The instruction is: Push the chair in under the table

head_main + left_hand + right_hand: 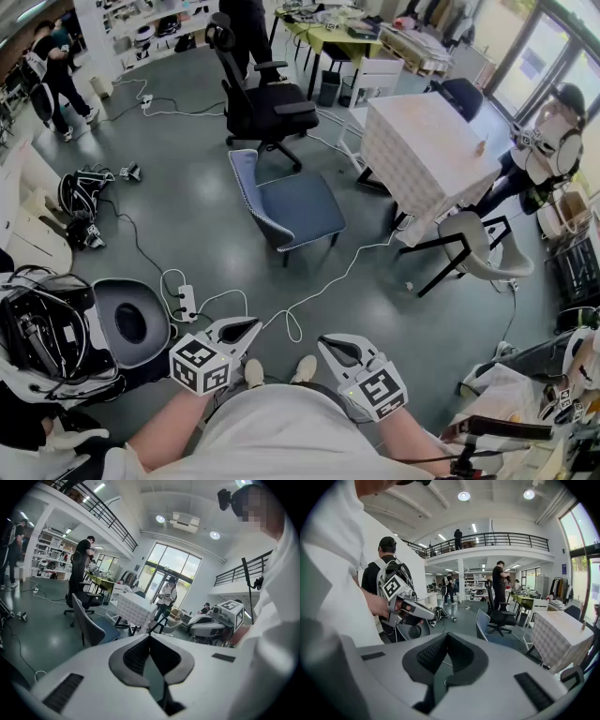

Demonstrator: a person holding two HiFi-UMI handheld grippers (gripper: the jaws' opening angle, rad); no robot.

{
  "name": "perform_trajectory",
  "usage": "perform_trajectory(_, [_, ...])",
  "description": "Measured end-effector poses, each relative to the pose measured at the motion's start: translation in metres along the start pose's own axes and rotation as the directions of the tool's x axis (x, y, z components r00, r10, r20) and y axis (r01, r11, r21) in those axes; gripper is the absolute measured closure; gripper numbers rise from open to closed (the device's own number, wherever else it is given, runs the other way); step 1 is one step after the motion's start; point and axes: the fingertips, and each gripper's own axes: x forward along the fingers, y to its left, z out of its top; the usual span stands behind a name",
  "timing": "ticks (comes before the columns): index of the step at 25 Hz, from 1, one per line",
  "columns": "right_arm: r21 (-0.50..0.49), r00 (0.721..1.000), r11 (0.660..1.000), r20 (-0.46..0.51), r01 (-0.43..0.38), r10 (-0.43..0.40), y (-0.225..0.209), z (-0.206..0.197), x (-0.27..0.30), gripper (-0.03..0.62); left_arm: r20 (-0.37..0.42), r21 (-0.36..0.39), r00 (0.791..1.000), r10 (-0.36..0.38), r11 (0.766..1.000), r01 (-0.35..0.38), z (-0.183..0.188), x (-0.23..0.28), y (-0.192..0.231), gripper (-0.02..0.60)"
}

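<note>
A blue-grey chair (286, 206) stands on the floor a step left of the square table (427, 155) with a checked cloth, its seat turned toward the table. The same chair (91, 625) and table (136, 609) lie ahead in the left gripper view; the right gripper view also has the chair (485, 620) and table (560, 637). My left gripper (251, 325) and right gripper (328, 343) are held close to my body, far short of the chair. Both are shut with nothing between the jaws.
A black office chair (267, 98) stands behind the blue chair. A beige chair (473, 244) sits at the table's near right side. A power strip (187, 302) and white cables cross the floor ahead of me. A round grey seat (131, 323) is at my left. People stand around the room.
</note>
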Motion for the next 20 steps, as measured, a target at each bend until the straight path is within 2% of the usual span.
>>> perform_trajectory(6, [-0.004,0.999,1.000,0.032,0.010,-0.009,-0.029,-0.006,-0.015,0.579,0.012,0.018,1.000,0.007,1.000,-0.007,0.012,0.032,-0.013,0.569])
perform_trajectory(12, [0.013,0.999,1.000,0.035,0.019,-0.020,-0.057,-0.030,-0.053,0.579,0.010,-0.002,0.999,0.038,0.999,-0.038,0.009,0.075,-0.031,0.569])
perform_trajectory(18, [0.035,0.997,0.997,0.041,0.063,-0.064,-0.100,-0.056,-0.074,0.577,0.023,-0.030,0.985,0.170,0.985,-0.170,0.020,0.117,-0.004,0.563])
perform_trajectory(20, [0.055,0.997,0.996,0.040,0.068,-0.070,-0.109,-0.059,-0.074,0.574,0.015,-0.058,0.976,0.216,0.975,-0.215,0.025,0.124,0.014,0.515])
